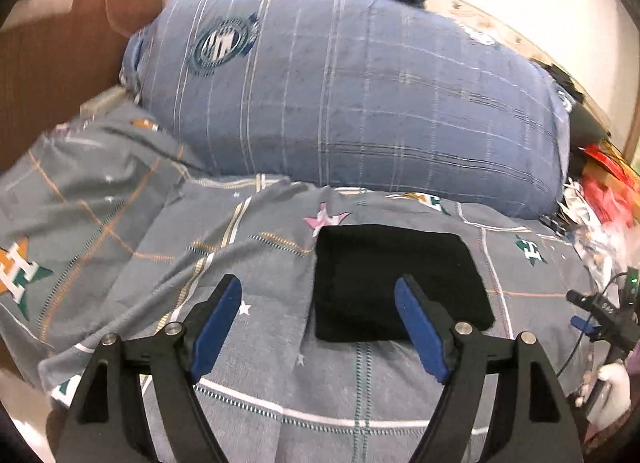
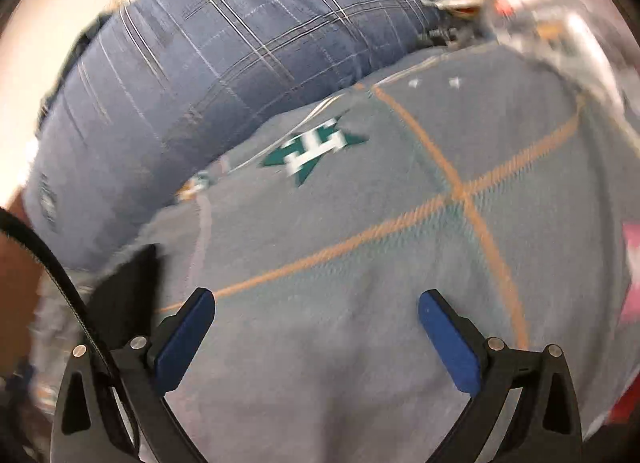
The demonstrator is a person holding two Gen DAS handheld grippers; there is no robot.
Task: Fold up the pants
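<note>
The left gripper [image 1: 320,303] has its blue-padded jaws spread wide, holding nothing, above the folded black pants [image 1: 400,283], a compact rectangle on the grey patterned bedsheet [image 1: 160,243]. The right gripper [image 2: 318,321], equally spread and empty, hovers over bare sheet. Beyond lies a blue plaid pillow [image 1: 340,91].

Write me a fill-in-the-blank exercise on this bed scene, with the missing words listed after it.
1. The folded black pants lie on the grey patterned ____.
2. The left hand-held gripper is ____, holding nothing.
3. Behind the pants lies a big blue plaid ____.
4. The right hand-held gripper has its blue pads spread ____.

Missing words: bedsheet; open; pillow; apart
</note>
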